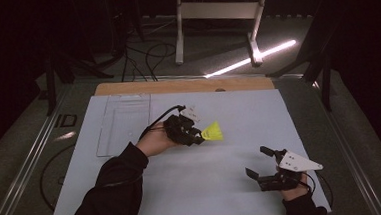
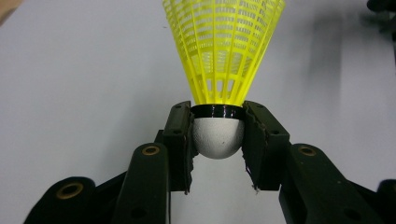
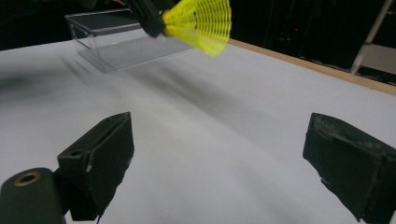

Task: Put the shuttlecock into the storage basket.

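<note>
So the yellow mesh shuttlecock (image 2: 223, 51) sits mid-tabletop, its rounded white cork nipped between the left gripper (image 1: 196, 136)'s fingers, lifted off the white tabletop (image 1: 233, 185). Loads of bare room all around. A clear plastic box (image 3: 116, 42) sits near the far-left edge. The right gripper (image 1: 261, 162) hangs near the front-right corner, fingers spread wide, holding nothing.

The left gripper (image 1: 196, 135) holds a yellow shuttlecock (image 1: 212, 132) above the white table (image 1: 239, 114).
</note>
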`<state>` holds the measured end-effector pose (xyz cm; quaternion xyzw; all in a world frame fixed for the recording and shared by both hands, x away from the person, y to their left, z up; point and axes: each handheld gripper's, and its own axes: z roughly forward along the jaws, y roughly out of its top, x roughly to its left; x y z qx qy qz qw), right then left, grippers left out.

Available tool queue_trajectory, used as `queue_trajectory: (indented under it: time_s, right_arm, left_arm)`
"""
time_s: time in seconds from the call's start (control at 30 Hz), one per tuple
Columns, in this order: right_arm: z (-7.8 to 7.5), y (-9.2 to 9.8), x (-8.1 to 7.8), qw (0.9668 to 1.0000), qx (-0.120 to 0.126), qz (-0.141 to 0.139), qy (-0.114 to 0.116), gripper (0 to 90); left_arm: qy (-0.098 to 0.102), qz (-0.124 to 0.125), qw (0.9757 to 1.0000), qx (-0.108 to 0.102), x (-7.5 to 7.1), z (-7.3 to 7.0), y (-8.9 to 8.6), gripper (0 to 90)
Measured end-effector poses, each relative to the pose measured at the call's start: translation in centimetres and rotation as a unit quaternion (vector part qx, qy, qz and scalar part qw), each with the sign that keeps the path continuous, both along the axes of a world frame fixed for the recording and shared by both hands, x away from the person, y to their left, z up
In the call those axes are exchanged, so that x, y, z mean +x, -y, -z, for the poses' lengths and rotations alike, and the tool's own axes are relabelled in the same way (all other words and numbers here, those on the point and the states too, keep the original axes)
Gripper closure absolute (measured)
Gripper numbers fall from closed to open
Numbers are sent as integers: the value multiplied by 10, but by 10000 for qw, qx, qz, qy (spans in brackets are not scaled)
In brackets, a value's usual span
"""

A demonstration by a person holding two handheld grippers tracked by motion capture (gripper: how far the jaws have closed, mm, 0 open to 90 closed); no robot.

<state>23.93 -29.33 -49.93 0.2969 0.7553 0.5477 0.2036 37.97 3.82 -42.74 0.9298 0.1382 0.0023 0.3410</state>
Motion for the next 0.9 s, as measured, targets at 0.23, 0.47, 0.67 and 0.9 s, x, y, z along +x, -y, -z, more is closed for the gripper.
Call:
queue_trajectory:
  time_s: [0.23, 0.47, 0.67, 0.9]
  right_arm:
    - [1, 0, 1, 10000, -1, -7, -3, 88]
    - [1, 0, 1, 10000, -18, 1, -7, 88]
    - [1, 0, 1, 10000, -19, 0, -1, 88]
    - [0, -1, 0, 10000, -37, 9, 2, 88]
  left_arm:
    - [7, -85, 10000, -7, -2, -8, -11, 656]
    - [70, -238, 9997, 8, -4, -18, -25, 656]
    - [94, -316, 9995, 13, -5, -25, -33, 656]
    - [114, -501, 9987, -45, -6, -32, -47, 656]
